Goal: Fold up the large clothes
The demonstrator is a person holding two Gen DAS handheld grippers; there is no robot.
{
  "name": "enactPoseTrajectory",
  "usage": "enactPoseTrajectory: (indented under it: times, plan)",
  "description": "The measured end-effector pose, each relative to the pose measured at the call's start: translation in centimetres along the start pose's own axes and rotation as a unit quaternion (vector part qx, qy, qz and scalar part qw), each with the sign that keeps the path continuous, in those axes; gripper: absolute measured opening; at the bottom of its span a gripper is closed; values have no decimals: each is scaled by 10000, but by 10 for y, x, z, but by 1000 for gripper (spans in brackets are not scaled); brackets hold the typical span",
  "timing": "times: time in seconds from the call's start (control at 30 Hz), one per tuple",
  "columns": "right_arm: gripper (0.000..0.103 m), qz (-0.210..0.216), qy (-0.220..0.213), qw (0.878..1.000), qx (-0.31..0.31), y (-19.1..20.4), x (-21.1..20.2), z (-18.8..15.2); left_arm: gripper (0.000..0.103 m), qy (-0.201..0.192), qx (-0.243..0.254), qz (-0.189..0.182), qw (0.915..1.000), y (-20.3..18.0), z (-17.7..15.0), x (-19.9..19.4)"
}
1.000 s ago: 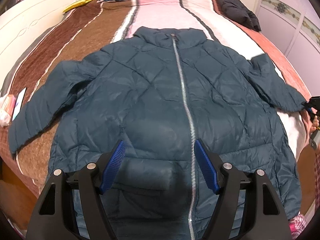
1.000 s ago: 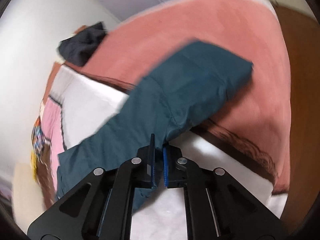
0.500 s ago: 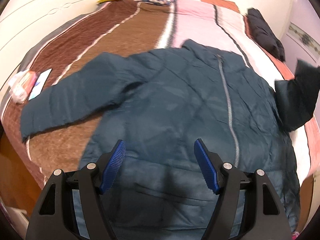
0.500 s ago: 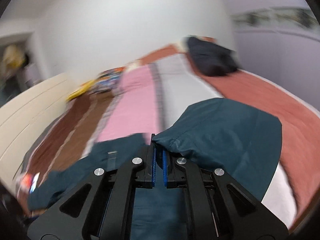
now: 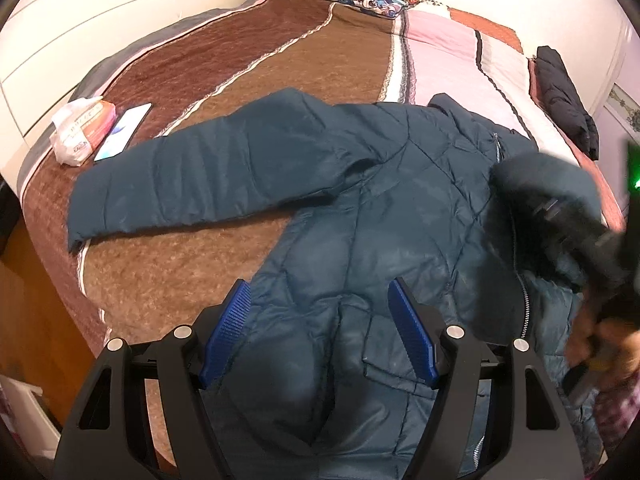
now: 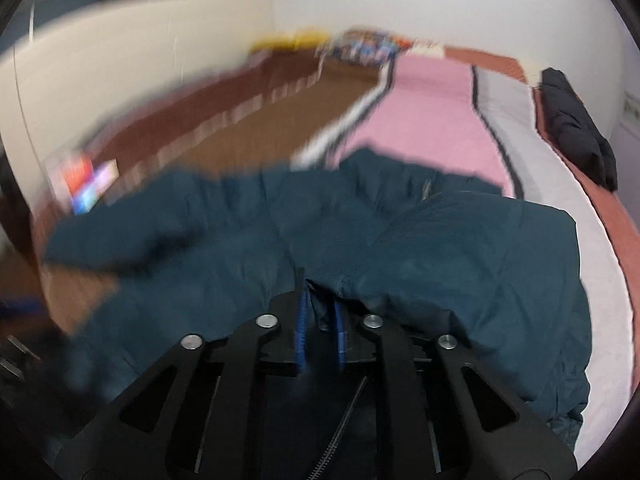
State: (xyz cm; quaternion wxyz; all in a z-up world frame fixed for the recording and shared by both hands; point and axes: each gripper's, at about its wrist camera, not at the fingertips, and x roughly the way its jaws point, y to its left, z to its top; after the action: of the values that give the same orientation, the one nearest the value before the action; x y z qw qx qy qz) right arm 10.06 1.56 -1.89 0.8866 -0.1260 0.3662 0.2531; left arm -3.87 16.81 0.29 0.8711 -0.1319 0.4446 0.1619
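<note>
Beside jacket (image 5: 360, 208) — tissue pack (image 5: 82, 130), phone (image 5: 124, 130)

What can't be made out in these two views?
- Jacket hem: left wrist view, cut off by the bottom edge and the left tool.
- Right tool grip on the sleeve: right wrist view, blurred.
- Packet print: left wrist view, too small.

No text could be read clearly. The white and pink packet (image 5: 82, 130) on the bed (image 5: 224, 64) carried some small print, but it was too blurred to make out.
</note>
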Motion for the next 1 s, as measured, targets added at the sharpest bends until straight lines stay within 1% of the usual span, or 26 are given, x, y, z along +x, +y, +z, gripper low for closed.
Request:
enactPoseTrajectory:
  times: [0.07,0.1,0.13,0.17,0.2,0.3,0.4,0.5,0.57,0.6,0.63,0.67,0.73,0.77,0.83,0.9,0.93,0.97,1.0]
  plan:
    - [29,68,309,9994,-166,-3,13,-16,70,-25,32,-27,10000,0,-1,-1]
    - [40,137,437,9988,-197,-6,14,-23,70,-35,48,-53,10000,0,0,-1]
    - [45,204,521,9982,-202,-10,14,-27,70,-38,70,-72,9999,-1,0,0]
    - [55,265,607,9976,-198,-12,9,-33,70,-41,91,-82,9999,-2,1,0]
    - [59,325,742,9966,-163,-18,8,-40,70,-45,119,-96,9999,-4,2,1]
    - [60,520,956,9940,95,-30,-6,-52,70,-49,231,-160,9996,-14,6,1]
    - [61,863,1053,9885,651,-57,-31,-70,70,-101,379,-264,9989,-28,9,-3]
    - [60,1092,822,9826,1261,-89,-68,-88,70,-151,659,-413,9969,-50,10,-5]
    - [60,1100,668,9785,1613,-112,-89,-97,70,-163,961,-556,9937,-74,10,-4]
    - [59,1033,590,9759,1827,-125,-98,-102,70,-175,1151,-621,9913,-88,9,-4]
    - [53,996,548,9736,1978,-135,-103,-104,70,-192,1394,-697,9876,-105,7,-3]
    - [52,1013,497,9698,2164,-147,-109,-105,70,-211,1573,-762,9844,-119,4,-3]
    - [48,986,381,9600,2591,-170,-117,-108,70,-303,2151,-946,9715,-159,-4,-3]
    - [48,952,290,9554,2782,-181,-122,-110,70,-342,2361,-998,9660,-174,-7,-3]
    - [48,884,125,9509,2962,-194,-132,-113,70,-517,2958,-1070,9478,-214,-17,-5]
    - [48,776,18,9498,3032,-203,-140,-117,70,-804,3430,-1066,9298,-245,-29,-7]
    - [48,764,-9,9487,3069,-207,-143,-119,72,-1011,3708,-997,9178,-261,-37,-8]
    - [48,773,-27,9464,3137,-210,-145,-122,74,-1143,3889,-921,9095,-271,-43,-7]
    - [48,787,-31,9439,3208,-214,-146,-126,74,-1280,4132,-832,8978,-285,-51,-3]
